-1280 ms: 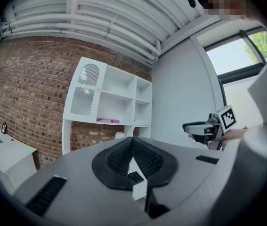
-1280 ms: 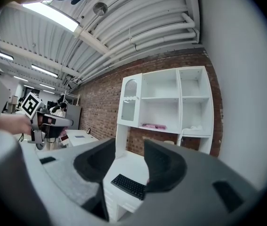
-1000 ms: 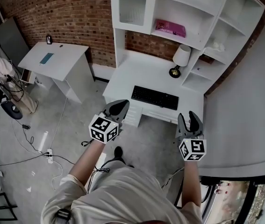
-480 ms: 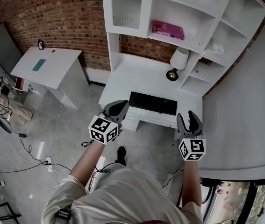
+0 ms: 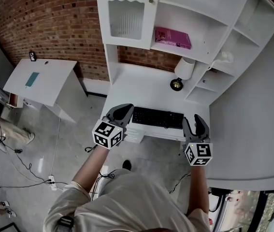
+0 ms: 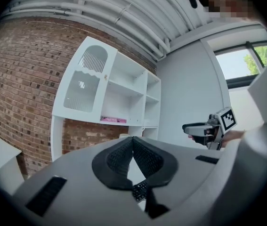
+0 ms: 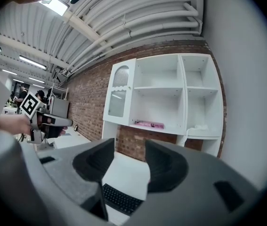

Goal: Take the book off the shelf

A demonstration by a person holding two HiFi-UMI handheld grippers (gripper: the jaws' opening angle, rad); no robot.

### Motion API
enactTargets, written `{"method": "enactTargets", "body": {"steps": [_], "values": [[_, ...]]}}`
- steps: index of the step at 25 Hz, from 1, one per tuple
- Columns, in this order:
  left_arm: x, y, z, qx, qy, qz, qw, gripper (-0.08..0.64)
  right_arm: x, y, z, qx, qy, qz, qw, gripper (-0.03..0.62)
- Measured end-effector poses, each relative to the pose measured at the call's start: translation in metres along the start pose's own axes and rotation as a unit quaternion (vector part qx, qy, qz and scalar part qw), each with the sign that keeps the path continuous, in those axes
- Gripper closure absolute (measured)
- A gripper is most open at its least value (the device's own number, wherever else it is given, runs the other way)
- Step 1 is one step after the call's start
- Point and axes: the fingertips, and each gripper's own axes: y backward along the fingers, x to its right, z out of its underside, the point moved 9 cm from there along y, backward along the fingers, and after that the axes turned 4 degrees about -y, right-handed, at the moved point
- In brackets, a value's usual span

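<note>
A pink book lies flat on the middle shelf of the white hutch, well ahead of both grippers. It shows small and far in the left gripper view and in the right gripper view. My left gripper hovers at the desk's front left edge, its jaws shut with nothing between them. My right gripper hangs by the desk's front right edge, its jaws apart and empty.
On the white desk lie a black keyboard and a lamp. A glass-door cabinet sits left of the book. A white object rests in a right cubby. Another white table stands left; cables run across the floor.
The desk and hutch have come nearer and shifted left in the head view. Both grippers now reach the desk's front edge. The book has not moved on its shelf.
</note>
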Motion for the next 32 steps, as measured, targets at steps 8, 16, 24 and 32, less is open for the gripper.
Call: {"method": "enactTargets", "body": {"steps": [8,16,24,32], "values": [[-0.054,-0.038,-0.006,-0.001,0.0,0.026,0.9996,0.565,0.0,-0.051,-0.012,0.001,0.003,0.027,1.0,0.402],[-0.079,-0.069,-0.009,-0.007,0.008,0.035,0.9993,0.566,0.011,-0.087,-0.018,-0.008,0.005,0.03,0.999,0.4],[-0.083,-0.107,-0.009,-0.015,0.007,0.008,0.9998,0.565,0.048,-0.129,-0.019,-0.008,0.023,0.004,1.0,0.402],[-0.065,-0.157,-0.016,-0.018,0.007,-0.033,0.9993,0.566,0.108,-0.183,-0.034,-0.005,0.082,-0.048,0.995,0.4]]}}
